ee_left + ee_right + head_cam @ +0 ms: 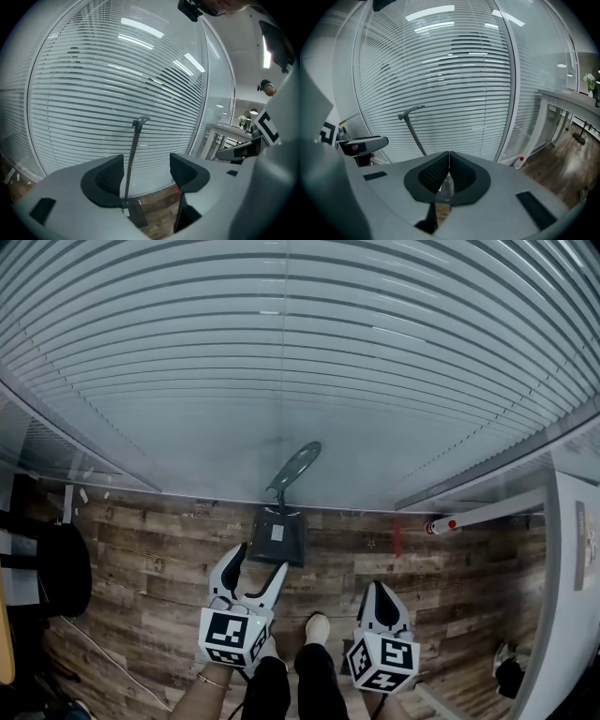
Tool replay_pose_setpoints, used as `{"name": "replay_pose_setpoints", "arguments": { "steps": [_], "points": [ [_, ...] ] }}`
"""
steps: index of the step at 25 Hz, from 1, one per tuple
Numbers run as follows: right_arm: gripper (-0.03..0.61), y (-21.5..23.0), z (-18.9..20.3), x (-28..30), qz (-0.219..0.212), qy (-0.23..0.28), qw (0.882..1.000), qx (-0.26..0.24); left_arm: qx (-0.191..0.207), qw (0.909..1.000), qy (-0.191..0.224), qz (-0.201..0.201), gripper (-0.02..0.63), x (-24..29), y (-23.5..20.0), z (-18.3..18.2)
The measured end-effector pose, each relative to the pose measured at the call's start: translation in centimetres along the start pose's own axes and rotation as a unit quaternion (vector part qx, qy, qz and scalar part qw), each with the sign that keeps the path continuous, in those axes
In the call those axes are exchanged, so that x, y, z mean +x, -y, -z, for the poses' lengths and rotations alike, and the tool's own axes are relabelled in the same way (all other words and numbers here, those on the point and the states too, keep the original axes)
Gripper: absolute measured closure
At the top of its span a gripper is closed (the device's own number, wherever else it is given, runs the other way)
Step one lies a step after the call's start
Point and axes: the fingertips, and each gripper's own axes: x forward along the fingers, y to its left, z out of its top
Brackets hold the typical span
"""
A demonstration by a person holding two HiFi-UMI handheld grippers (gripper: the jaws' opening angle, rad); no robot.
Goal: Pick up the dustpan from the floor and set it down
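Observation:
A dark grey dustpan (277, 532) stands on the wooden floor against the glass wall, and its long handle (293, 468) leans up along the blinds. My left gripper (255, 570) is just short of the pan, open, with nothing between its fingers. In the left gripper view the handle (132, 154) rises beyond the gap, nearer the left pad (108, 176), and the pan (137, 214) lies below. My right gripper (380, 601) hangs further right, shut and empty. In the right gripper view, the right gripper (449, 172) has its pads meeting, and the handle (412, 124) stands up to the left.
The glass wall with blinds (300, 381) closes off the far side. A white post with a red dot (450, 524) lies at the wall's foot on the right. A black stool (56, 568) stands at the left, a white cabinet (574, 568) at the right. The person's shoe (317, 628) is between the grippers.

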Motion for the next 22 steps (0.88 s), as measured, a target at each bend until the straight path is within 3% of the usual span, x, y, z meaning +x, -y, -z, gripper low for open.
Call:
{"name": "replay_pose_setpoints", "arguments": {
  "steps": [8, 14, 22],
  "points": [
    [0.546, 0.0, -0.1, 0.8, 0.001, -0.003, 1.0, 0.007, 0.001, 1.0, -0.003, -0.003, 0.307, 2.9, -1.0, 0.3],
    [0.546, 0.5, 0.4, 1.6, 0.005, -0.011, 1.0, 0.008, 0.024, 0.9997, -0.002, 0.002, 0.307, 5.1, -1.0, 0.0],
    [0.546, 1.0, 0.5, 2.2, 0.006, -0.019, 1.0, 0.015, 0.006, 0.9999, 0.008, -0.004, 0.307, 7.9, -2.1, -1.0]
  ]
}}
